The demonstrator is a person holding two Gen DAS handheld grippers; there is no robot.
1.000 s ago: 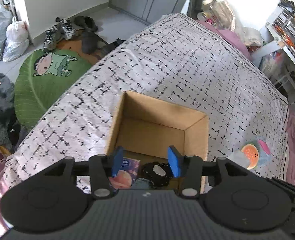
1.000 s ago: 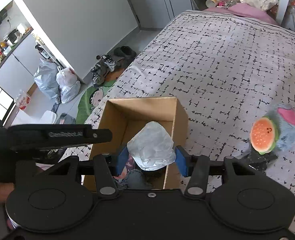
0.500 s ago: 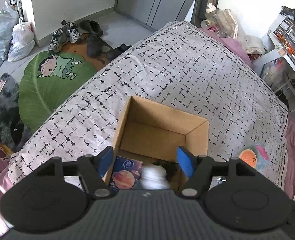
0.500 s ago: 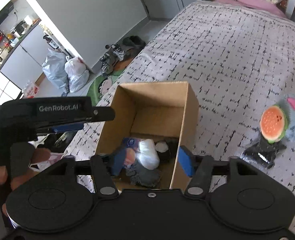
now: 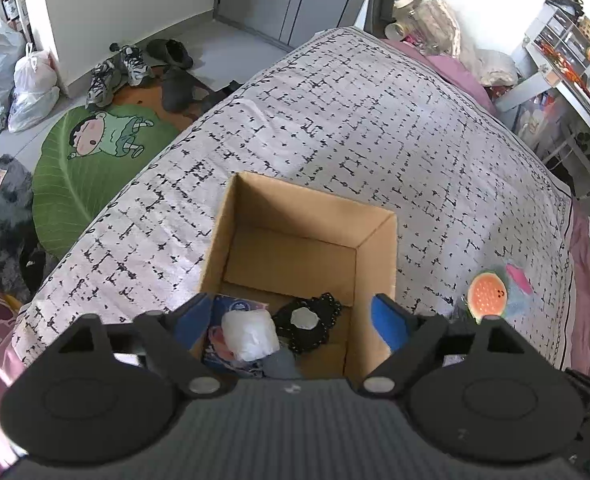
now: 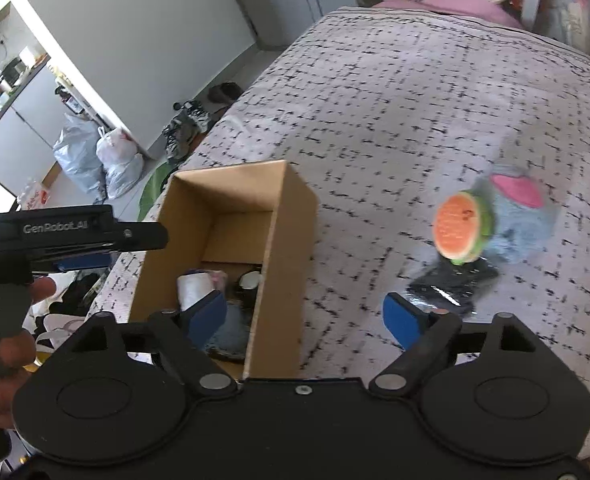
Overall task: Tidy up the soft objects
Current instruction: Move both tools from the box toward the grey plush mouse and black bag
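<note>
The left gripper (image 5: pixel 291 320) and right gripper (image 6: pixel 307 316) have just been opening; both fingers are wide and empty. A white bag (image 5: pixel 251 334) lies in the cardboard box (image 5: pixel 375 240). A watermelon toy (image 6: pixel 459 228) sits beside the box.

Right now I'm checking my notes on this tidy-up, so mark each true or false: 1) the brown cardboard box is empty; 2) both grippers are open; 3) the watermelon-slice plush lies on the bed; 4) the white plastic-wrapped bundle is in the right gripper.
1) False: the brown cardboard box holds the white plastic-wrapped bundle, a black lacy item and more.
2) True: the left gripper and right gripper both stand wide, having just been opening, with nothing pressed between the pads.
3) True: the watermelon-slice plush lies on the patterned bedspread, outside the box.
4) False: the bundle lies in the box.
</note>
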